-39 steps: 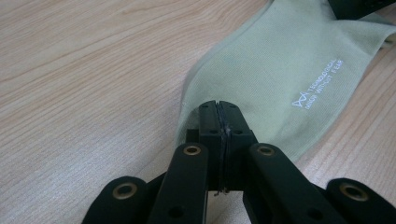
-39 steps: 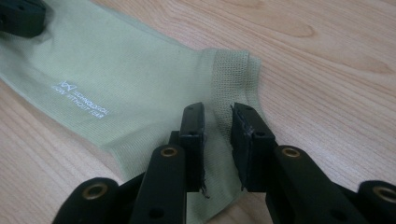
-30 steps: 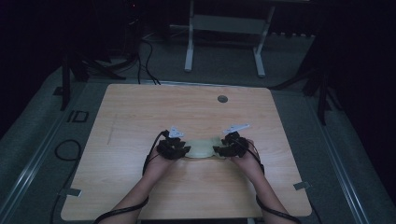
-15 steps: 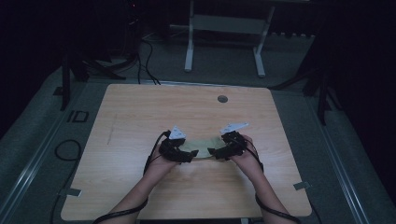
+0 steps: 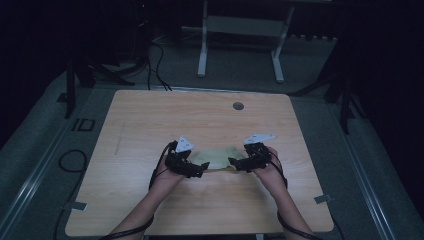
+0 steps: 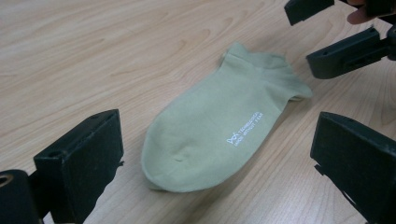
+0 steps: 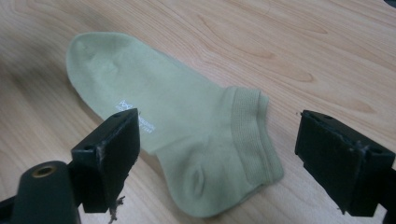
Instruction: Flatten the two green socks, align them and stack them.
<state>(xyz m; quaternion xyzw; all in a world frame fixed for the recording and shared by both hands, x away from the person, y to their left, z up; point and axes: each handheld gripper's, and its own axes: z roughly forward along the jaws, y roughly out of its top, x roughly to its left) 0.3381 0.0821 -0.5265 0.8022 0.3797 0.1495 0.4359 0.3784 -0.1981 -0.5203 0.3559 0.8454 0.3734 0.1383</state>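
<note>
A pale green ankle sock [image 5: 215, 159] with small white print lies flat on the wooden table [image 5: 150, 120], between my two grippers. My left gripper [image 5: 200, 170] is at its toe end. Its jaws have just been opening and now stand wide, off the cloth, with the sock [image 6: 219, 130] ahead of them. My right gripper [image 5: 234, 164] is at the cuff end. Its jaws have also just been opening and stand wide above the cuff [image 7: 252, 135] without pressing on it. The right gripper [image 6: 327, 30] also shows far off in the left gripper view.
A round cable hole [image 5: 238, 106] sits near the table's far edge. Behind the table stands a metal frame on two legs [image 5: 240, 45]. Cables [image 5: 70, 160] lie on the dark floor at the left.
Both grippers' jaws have spread apart at the sock's ends, and the sock now lies free on the table. The hands have hardly shifted.
</note>
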